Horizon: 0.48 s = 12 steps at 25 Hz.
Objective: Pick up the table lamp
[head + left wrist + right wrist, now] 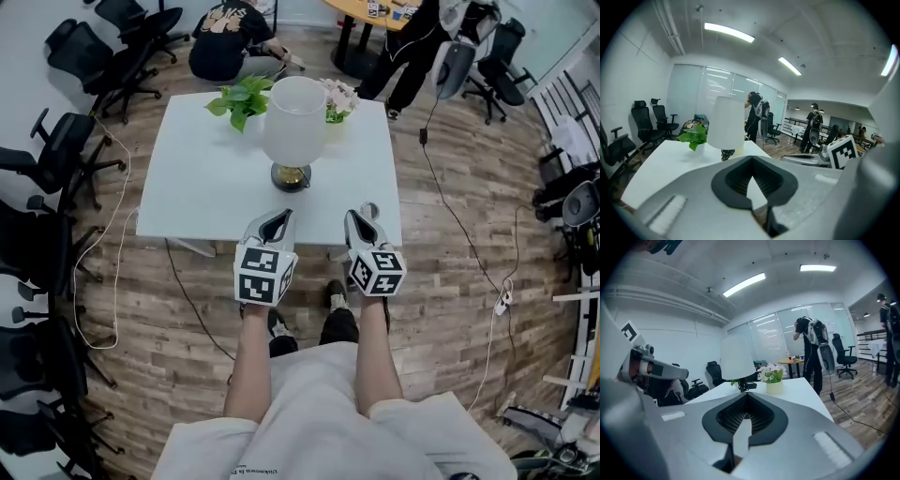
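The table lamp [293, 127] stands upright near the middle of the white surface [202, 192], with a leafy plant [240, 97] and a flower pot [338, 99] just behind it. At the near edge, the left tool [277, 219] and the right tool [360, 217] point toward the lamp without touching it. Each has its jaws pressed together on nothing.

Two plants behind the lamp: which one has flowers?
The flowering plant right of the lamp in head view, pale blossoms; the leafy plant at left shows only green leaves.
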Motion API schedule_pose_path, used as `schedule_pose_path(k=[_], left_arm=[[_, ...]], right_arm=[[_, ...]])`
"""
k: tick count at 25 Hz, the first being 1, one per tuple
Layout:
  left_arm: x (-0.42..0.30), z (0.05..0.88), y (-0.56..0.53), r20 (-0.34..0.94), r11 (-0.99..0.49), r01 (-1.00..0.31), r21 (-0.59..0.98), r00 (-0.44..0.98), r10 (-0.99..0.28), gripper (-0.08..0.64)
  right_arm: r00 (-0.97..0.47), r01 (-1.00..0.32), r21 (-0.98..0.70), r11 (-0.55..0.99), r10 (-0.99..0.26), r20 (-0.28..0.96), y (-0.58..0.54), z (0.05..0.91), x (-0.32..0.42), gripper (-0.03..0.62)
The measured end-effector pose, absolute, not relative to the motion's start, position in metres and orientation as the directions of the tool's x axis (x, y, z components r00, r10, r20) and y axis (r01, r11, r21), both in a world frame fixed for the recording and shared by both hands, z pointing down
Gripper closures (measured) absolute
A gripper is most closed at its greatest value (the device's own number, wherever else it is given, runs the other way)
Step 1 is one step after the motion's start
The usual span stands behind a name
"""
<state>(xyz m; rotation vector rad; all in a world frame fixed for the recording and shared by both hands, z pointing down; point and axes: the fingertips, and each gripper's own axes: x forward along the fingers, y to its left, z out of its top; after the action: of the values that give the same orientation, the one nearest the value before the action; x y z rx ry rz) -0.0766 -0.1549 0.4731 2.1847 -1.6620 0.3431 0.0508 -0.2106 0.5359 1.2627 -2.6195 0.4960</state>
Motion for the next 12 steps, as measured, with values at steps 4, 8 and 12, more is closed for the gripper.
schedule_pose_path(k=[4,8,12], left_arm=[[-0.076,0.460,-0.180,0.380,-0.181,-0.972,0.153,0.227,-0.897,0.560],[-0.084,0.446,-0.217,0.352,-0.073,-0.986,0.150,0.122,-0.928,0.560],[-0.078,0.443,-0.249,0.351,0.014,-0.990,0.140,0.036,-0.936,0.560]], right_arm=[[-0.696,-0.715,-0.227,0.662,-0.643,0.320,-0.250,0.543,0.029,0.566],[-0.776,-0.617,-0.209,0.759,-0.542,0.323,-0.293,0.547,0.005,0.566],[-0.827,-0.506,-0.169,0.846,-0.419,0.375,-0.324,0.570,-0.010,0.566]])
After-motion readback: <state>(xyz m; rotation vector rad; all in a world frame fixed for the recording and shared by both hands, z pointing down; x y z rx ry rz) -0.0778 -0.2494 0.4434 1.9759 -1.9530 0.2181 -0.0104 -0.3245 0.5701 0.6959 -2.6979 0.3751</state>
